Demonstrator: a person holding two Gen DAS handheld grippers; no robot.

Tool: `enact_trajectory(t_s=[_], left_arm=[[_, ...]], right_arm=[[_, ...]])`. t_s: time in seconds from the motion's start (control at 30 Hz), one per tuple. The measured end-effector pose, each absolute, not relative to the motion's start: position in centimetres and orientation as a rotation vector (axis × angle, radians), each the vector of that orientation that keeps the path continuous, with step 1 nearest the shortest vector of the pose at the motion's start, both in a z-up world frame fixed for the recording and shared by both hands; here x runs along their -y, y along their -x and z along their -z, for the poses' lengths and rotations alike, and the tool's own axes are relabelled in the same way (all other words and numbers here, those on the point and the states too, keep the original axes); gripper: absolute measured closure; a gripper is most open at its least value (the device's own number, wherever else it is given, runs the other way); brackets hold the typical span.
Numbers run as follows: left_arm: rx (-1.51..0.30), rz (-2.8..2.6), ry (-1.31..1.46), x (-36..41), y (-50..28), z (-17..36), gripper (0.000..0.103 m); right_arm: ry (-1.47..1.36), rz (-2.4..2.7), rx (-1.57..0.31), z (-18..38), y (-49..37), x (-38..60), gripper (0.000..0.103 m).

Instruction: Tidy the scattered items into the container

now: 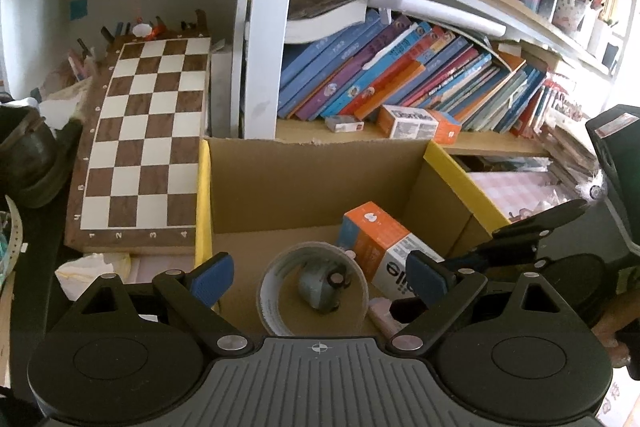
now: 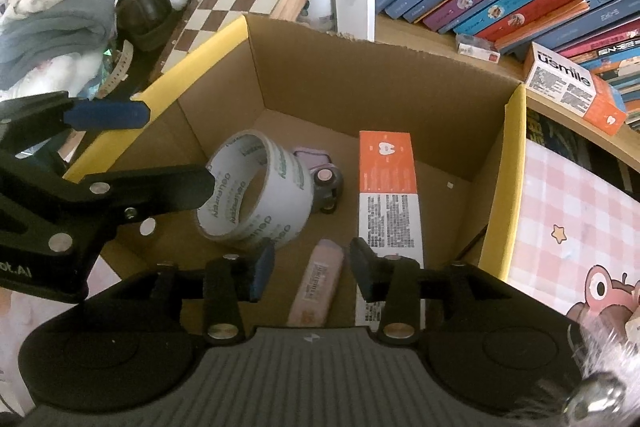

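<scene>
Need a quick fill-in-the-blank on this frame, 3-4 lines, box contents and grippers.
1. The roll of tape lies inside the cardboard ____.
2. The pink highlighter lies between the tape and the orange-and-white ____.
3. The right gripper is ____, with nothing pressed between its pads.
4. Leaning behind the left yellow flap is a wooden ____.

Missing words: box; carton; open; chessboard
</scene>
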State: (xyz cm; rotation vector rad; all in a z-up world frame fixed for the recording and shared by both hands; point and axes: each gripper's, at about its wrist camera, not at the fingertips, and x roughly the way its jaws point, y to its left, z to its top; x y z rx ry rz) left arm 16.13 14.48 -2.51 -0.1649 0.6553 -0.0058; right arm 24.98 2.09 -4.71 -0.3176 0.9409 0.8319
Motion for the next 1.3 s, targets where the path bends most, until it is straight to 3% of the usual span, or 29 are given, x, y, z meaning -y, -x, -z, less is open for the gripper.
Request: enact_trajectory(t_s=[0.17,0.67,0.97,1.3], left_arm=[[-0.640,0.011,0.183,-14.5,-15.1,2.0,0.008],[-0.625,0.034,0.162,-12.7,-11.9,0.9,0.008],[-0.638,0.039,0.173,-11.5,-9.2,1.0,0.008],[-0.685,0.018,0.192,-10.7,-6.7,2.1,0.008]], right_arm=[[0.301,-0.834,-0.914,3.6,-24.1,-1.6,0.051],[0.248,-0.796,-0.841,0.7,-20.4,1.2,0.050],[0.263,-0.736,-0.775,-0.3,-16.6,3.9,0.029],[0.203,-0.623,-0.742,0.4,-13.7,7.6,0.022]])
